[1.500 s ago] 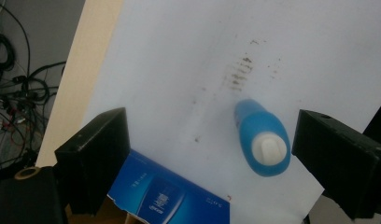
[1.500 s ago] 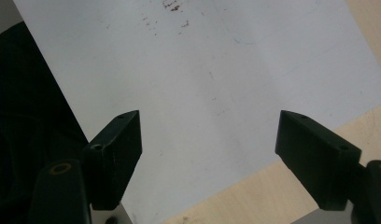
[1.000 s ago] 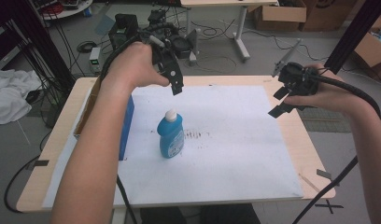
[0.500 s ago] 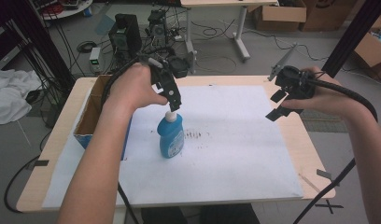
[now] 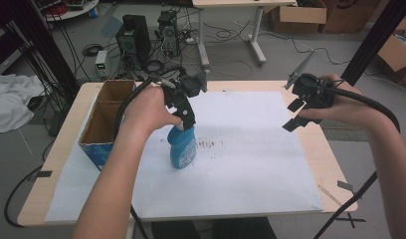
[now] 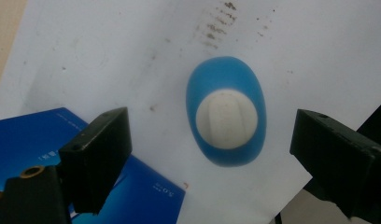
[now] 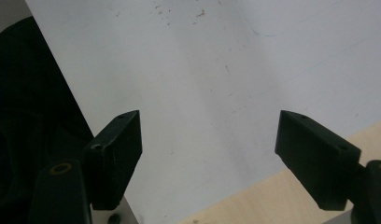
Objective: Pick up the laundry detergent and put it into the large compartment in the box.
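Blue plastic bottle (image 5: pixel 182 147) with a white cap (image 6: pixel 226 119) stands upright on the white paper sheet (image 5: pixel 251 149) covering the worktop (image 5: pixel 335 164), just beside an open cardboard box (image 5: pixel 104 124). Directly above the cap hangs the left gripper (image 6: pixel 212 140), jaws spread wide to either side, touching nothing. Well apart, the right gripper (image 5: pixel 296 115) hovers over bare paper, jaws likewise apart.

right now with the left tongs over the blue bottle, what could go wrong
The left tongs are open, straddling the white cap of the blue bottle. It stands upright and narrow, so an off-centre close may tip it. The cardboard box stands close beside it, so a sideways swing might knock it.
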### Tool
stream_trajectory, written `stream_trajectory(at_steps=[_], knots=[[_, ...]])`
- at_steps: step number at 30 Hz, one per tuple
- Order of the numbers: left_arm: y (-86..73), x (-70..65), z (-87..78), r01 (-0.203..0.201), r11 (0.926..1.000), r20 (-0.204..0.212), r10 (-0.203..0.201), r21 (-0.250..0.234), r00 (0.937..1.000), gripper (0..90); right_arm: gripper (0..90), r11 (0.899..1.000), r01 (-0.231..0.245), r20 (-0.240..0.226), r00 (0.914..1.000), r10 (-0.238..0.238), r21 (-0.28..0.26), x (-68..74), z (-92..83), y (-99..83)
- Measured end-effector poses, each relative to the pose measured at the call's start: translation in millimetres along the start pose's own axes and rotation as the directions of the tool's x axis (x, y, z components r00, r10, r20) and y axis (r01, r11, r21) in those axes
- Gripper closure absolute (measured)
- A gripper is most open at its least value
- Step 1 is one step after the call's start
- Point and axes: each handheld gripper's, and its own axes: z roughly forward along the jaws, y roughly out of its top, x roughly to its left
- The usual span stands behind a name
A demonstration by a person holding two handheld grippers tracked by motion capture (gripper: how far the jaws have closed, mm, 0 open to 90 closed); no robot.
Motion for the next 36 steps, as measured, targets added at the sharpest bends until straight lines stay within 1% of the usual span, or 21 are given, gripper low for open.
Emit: stream_trajectory(at_steps=[3,9,12,13,14,19,23,27,32,36], knots=[[-1.6,-0.3,6.7,0.021,0.9998,0.006,-0.021,0.003,0.9998,13.6,23.1,1.0,-0.001,-0.003,1.0,0.001,-0.001,0.0,1.3,-0.4],[-3.4,-2.3,19.8,0.043,0.999,0.019,-0.044,0.009,0.9989,13.9,23.0,1.0,0.005,-0.005,1.0,-0.005,0.001,1.4,3.3,0.7],[-3.8,-5.1,27.0,0.042,0.999,0.023,-0.043,0.016,0.9988,14.3,23.1,1.0,0.008,-0.006,1.0,-0.008,0.004,2.2,4.2,1.6],[-4.0,-6.6,32.1,0.039,0.999,0.026,-0.04,0.021,0.9989,14.1,23.0,1.0,0.008,-0.007,0.9999,-0.008,0.004,2.3,4.9,2.0],[-4.0,-6.6,32.1,0.039,0.999,0.026,-0.04,0.021,0.9989,14.1,23.0,1.0,0.008,-0.007,0.9999,-0.008,0.004,2.3,4.9,2.0],[-5.0,-6.8,42.0,0.06,0.9978,0.042,-0.062,0.028,0.9972,14.1,23.1,1.0,0.008,-0.01,0.9999,-0.008,0.011,2.7,8.2,2.7],[-5.1,-7.6,49.3,0.067,0.9974,0.047,-0.068,0.027,0.9966,14.5,23.1,1.0,0.009,-0.011,0.9999,-0.009,0.014,2.1,10.5,2.3],[-4.2,-8.7,57.7,0.072,0.9967,0.051,-0.074,0.038,0.996,14.8,23.1,1.0,0.006,-0.013,0.9999,-0.006,0.019,1.6,12.1,1.6],[-3.0,-9.5,65.9,0.082,0.996,0.052,-0.084,0.037,0.9952,14.9,23.1,1.0,0.007,-0.015,0.9999,-0.007,0.021,1.4,13.2,1.0],[-3.0,-10.5,72.2,0.081,0.9956,0.051,-0.084,0.046,0.9952,15.3,23.4,1.0,0.006,-0.014,0.9999,-0.005,0.021,1.9,13.0,0.9]])
